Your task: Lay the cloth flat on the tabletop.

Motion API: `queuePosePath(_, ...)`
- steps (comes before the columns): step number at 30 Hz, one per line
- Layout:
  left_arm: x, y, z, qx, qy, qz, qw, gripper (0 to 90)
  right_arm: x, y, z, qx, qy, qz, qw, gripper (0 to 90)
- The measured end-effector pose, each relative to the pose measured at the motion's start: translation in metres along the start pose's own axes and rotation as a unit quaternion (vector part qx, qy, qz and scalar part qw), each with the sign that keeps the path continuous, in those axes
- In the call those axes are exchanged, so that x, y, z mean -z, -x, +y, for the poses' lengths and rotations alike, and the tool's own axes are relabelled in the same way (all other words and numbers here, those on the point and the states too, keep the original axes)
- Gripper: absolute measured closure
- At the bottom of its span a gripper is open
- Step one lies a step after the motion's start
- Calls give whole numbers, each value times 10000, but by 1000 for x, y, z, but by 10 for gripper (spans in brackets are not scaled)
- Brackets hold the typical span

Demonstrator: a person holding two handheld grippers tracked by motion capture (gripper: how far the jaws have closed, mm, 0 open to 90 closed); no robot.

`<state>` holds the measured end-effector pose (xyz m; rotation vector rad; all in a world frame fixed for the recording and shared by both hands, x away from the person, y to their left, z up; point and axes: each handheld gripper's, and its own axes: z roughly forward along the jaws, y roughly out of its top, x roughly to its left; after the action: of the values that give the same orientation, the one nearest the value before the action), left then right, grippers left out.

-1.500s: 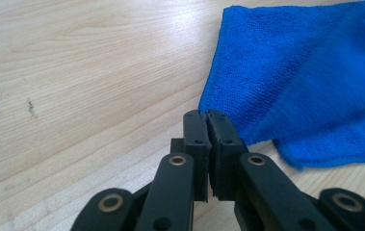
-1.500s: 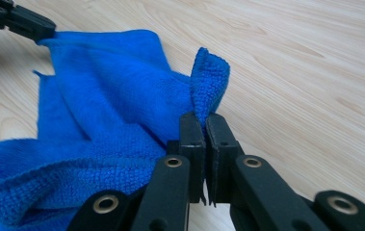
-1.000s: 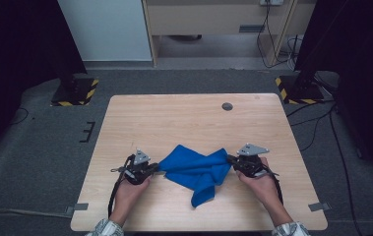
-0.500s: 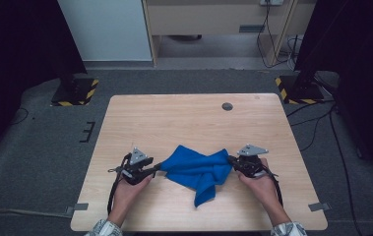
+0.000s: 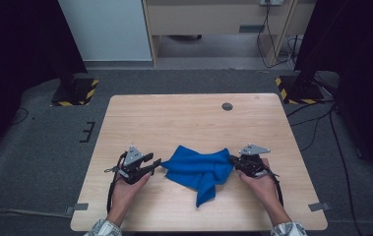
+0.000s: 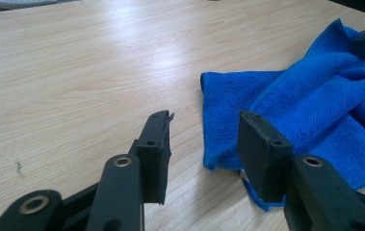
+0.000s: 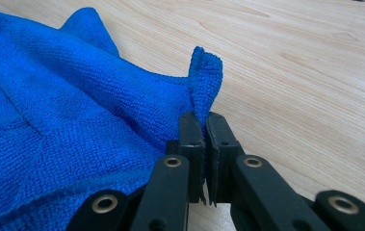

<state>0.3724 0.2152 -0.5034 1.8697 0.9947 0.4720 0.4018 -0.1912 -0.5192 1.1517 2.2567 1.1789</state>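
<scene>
Now the right tongs (image 7: pixel 204 120) pinch the blue cloth (image 5: pixel 199 169) while the left tongs (image 6: pixel 204 144), just opened, seemingly hold nothing.

left gripper (image 5: pixel 155 163): black, grey three-cornered plate on top, black cable looping near-left
right gripper (image 5: pixel 233 160): black, grey plate, black cable along the wrist
jaws: flat black pads, small screw holes, brass-ringed pivots
sleeves (image 5: pixel 104 228): plaid cuffs

1. My left gripper (image 5: pixel 155 164) lies low near the table's front edge, jaws just opened, nothing between the pads.
2. My right gripper (image 5: pixel 233 161) faces it, jaws clamped together.
3. Both forearms enter over the front edge.
</scene>
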Motion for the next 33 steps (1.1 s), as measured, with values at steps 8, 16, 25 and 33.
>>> queuePosePath(8,-2,-1,-1,48,-63,-41,10000,511,0,1,-1,-22,-43,-28,10000,869)
queuePosePath(16,-17,-1,-5,17,-332,-100,9994,368,0,0,-1,19,-50,-18,10000,868)
queuePosePath(25,-29,7,-5,-122,-342,-298,9989,323,-1,-1,-1,30,-56,-7,10000,866)
queuePosePath(33,-37,4,-8,-68,-461,-356,9983,398,-2,-1,-2,58,-85,-37,9999,866)
